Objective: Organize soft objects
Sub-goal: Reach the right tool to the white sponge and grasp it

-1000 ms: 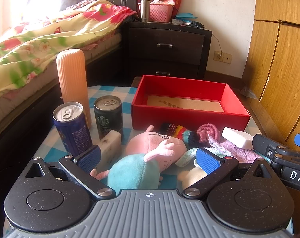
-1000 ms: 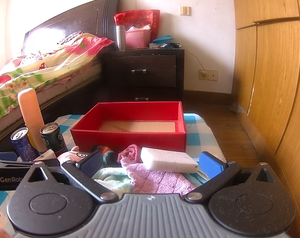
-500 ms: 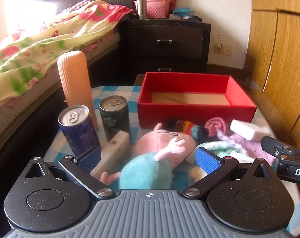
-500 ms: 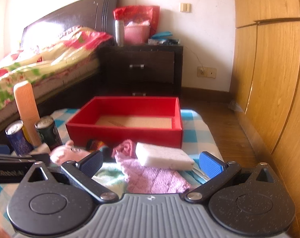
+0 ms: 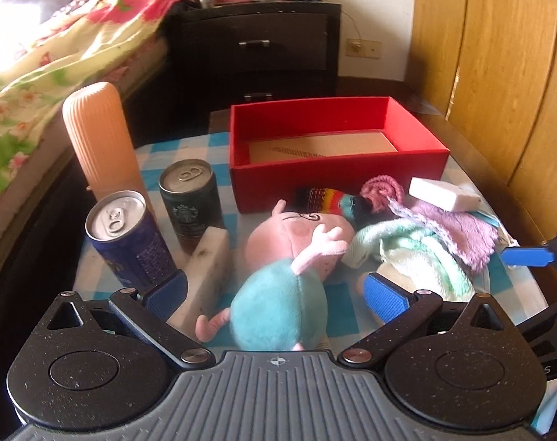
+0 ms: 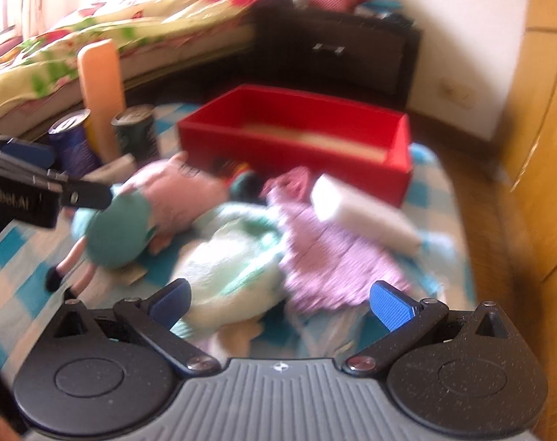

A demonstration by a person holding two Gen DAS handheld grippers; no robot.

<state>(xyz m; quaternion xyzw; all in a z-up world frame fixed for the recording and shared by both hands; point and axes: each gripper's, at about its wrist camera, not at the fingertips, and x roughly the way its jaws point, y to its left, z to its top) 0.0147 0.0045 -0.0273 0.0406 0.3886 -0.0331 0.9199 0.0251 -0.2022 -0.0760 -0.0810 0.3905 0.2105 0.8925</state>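
Left hand-held gripper [image 5: 274,296]: jaws apart, empty, straddling the plush pig [image 5: 289,275] near the counter's [image 5: 341,316] front edge. Right hand-held gripper [image 6: 280,301]: jaws apart, empty, over the towels [image 6: 241,257]. We judge the pig light and squashy, best pinched across its teal body. The red box [image 5: 337,172] stands empty at the far edge. The dark can [image 5: 190,202] bears a Starbucks logo.

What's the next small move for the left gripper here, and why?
Probably ease the left gripper down and close on the plush pig: its open jaws already straddle the toy, and the red box behind holds no soft things yet.
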